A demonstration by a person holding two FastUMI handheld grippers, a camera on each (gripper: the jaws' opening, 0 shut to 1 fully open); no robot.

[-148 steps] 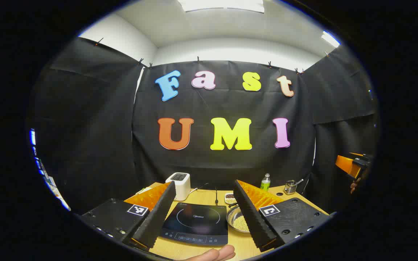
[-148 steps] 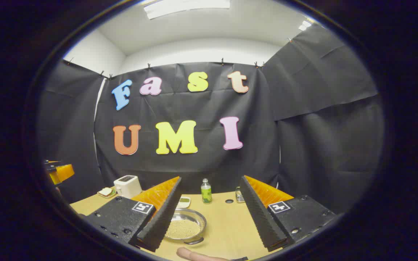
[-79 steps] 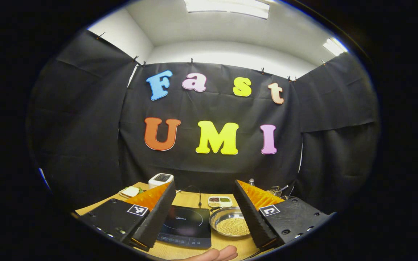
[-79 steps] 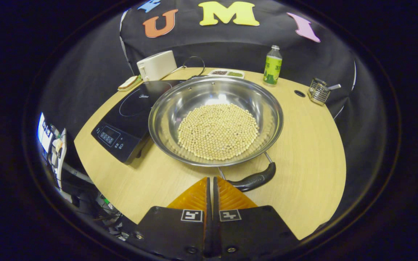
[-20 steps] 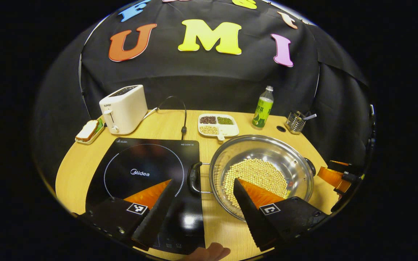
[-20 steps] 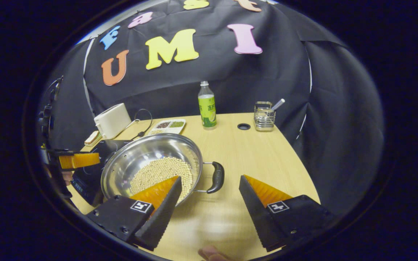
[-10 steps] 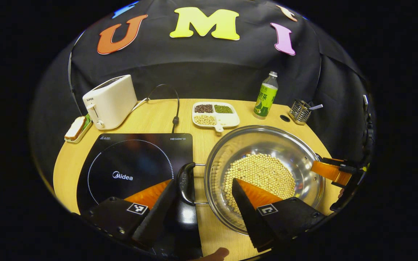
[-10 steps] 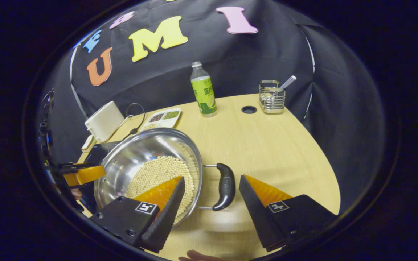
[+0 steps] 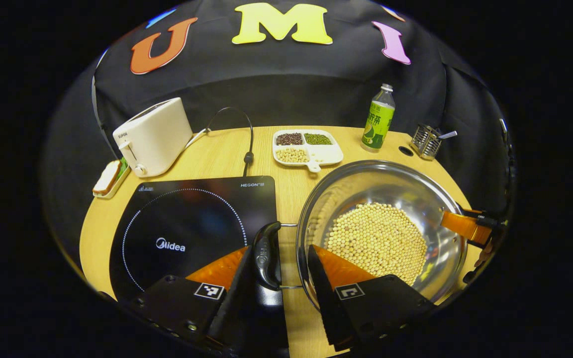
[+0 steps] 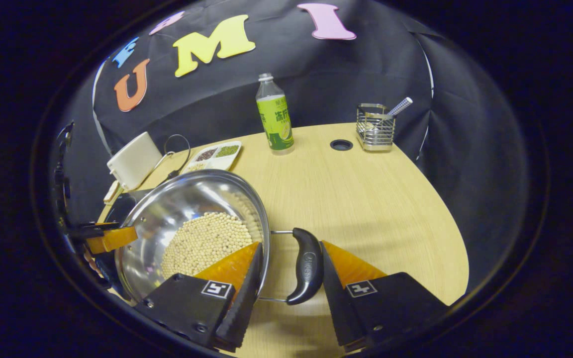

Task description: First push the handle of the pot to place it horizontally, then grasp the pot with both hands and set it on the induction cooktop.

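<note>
Left gripper view: the toaster (image 9: pixel 153 135) stands at the counter's (image 9: pixel 217 159) far left edge, the induction cooktop (image 9: pixel 192 228) lies in front of it, and the pot (image 9: pixel 381 199) of pale beans sits on the counter just right of the cooktop. The left hand-held gripper (image 9: pixel 280 263) has its fingers straddling the pot's left handle (image 9: pixel 266 254), partly closed; contact I cannot tell. Right gripper view: the right hand-held gripper (image 10: pixel 289 266) brackets the right handle (image 10: pixel 307 266), one finger against the handle, the other over the rim – not clamped
</note>
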